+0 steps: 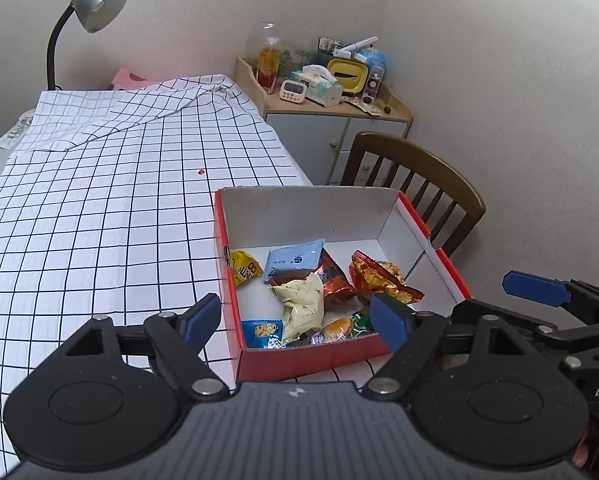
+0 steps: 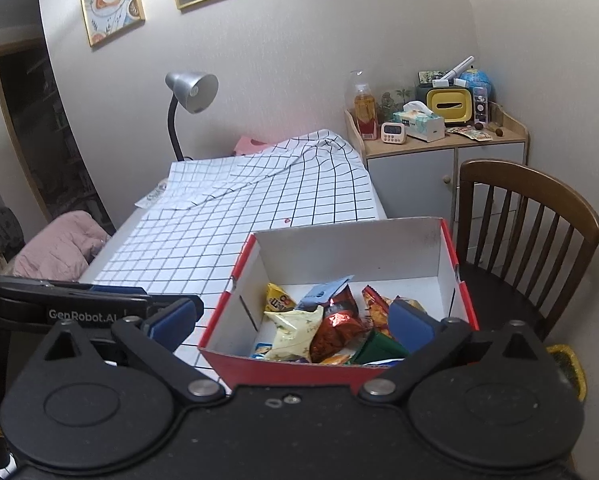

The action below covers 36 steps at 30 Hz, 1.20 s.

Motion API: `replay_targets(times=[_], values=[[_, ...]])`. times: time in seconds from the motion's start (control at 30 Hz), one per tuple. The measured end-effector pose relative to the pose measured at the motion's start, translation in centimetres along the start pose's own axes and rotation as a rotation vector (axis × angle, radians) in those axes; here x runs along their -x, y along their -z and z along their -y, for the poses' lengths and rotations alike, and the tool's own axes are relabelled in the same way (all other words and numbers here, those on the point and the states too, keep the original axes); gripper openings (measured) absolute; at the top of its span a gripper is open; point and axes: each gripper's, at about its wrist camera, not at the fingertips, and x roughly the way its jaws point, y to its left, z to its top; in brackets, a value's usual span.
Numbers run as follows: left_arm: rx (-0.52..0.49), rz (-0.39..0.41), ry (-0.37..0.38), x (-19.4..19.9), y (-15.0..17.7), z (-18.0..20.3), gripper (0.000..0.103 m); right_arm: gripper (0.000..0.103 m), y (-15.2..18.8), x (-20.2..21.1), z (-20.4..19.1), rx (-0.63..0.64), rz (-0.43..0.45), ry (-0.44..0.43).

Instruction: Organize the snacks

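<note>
A red box with white inner walls [image 1: 307, 216] [image 2: 351, 248] stands on the checked tablecloth [image 1: 99, 220] at the table's right side. Inside lie several snack packets: a yellow one [image 1: 244, 268], a light blue one [image 1: 295, 260], a cream one [image 1: 303, 308] [image 2: 295, 332], a red-brown foil one [image 1: 333, 280] [image 2: 335, 324] and an orange one [image 1: 383, 276]. My left gripper [image 1: 295, 322] hangs open over the box's near edge, holding nothing. My right gripper [image 2: 293, 322] is open beside it, also holding nothing; one of its blue pads [image 1: 535, 289] shows in the left wrist view.
A wooden chair [image 1: 415, 176] stands right behind the box. Beyond it a low cabinet [image 1: 339, 120] carries bottles, a tissue box and a timer. A grey desk lamp [image 1: 95, 4] rises at the table's far end, where the cloth is folded over. Pink bedding [image 2: 59, 248] lies left of the table.
</note>
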Motion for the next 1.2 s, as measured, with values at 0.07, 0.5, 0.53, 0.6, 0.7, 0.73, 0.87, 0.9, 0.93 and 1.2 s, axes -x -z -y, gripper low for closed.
replay_targets(times=[0.07, 0.5, 0.53, 0.6, 0.7, 0.73, 0.87, 0.9, 0.93, 1.2], values=[[-0.004, 0.012, 0.006, 0.6, 0.2, -0.1, 0.088, 0.103, 0.1, 0.5, -0.1, -0.013, 0.009, 0.000], [-0.032, 0.071, 0.002, 4.0, 1.8, 0.6, 0.100, 0.103, 1.8, 3.0, -1.2, -0.044, 0.064, 0.013], [-0.033, 0.076, -0.004, 4.2, 1.9, 0.7, 0.100, 0.103, 1.9, 3.3, -1.4, -0.038, 0.073, 0.011], [-0.033, 0.080, -0.013, 4.6, 2.2, 0.8, 0.100, 0.103, 2.1, 3.7, -1.6, -0.036, 0.086, 0.009], [-0.036, 0.093, -0.025, 5.2, 2.4, 0.9, 0.100, 0.103, 2.3, 4.2, -1.8, -0.034, 0.104, 0.009], [-0.038, 0.097, -0.028, 5.3, 2.5, 0.9, 0.100, 0.103, 2.4, 4.4, -1.9, -0.027, 0.108, 0.013], [-0.027, 0.102, -0.040, 5.7, 2.5, 1.1, 0.100, 0.103, 2.4, 4.6, -1.8, -0.027, 0.099, 0.015], [-0.024, 0.102, -0.043, 5.8, 2.5, 1.2, 0.100, 0.103, 2.4, 4.7, -1.8, -0.031, 0.101, 0.019], [-0.023, 0.103, -0.046, 5.9, 2.6, 1.2, 0.100, 0.103, 2.4, 4.7, -1.8, -0.036, 0.102, 0.020], [-0.029, 0.110, -0.065, 6.4, 2.8, 1.7, 0.100, 0.103, 2.5, 5.3, -1.8, -0.045, 0.125, 0.003]])
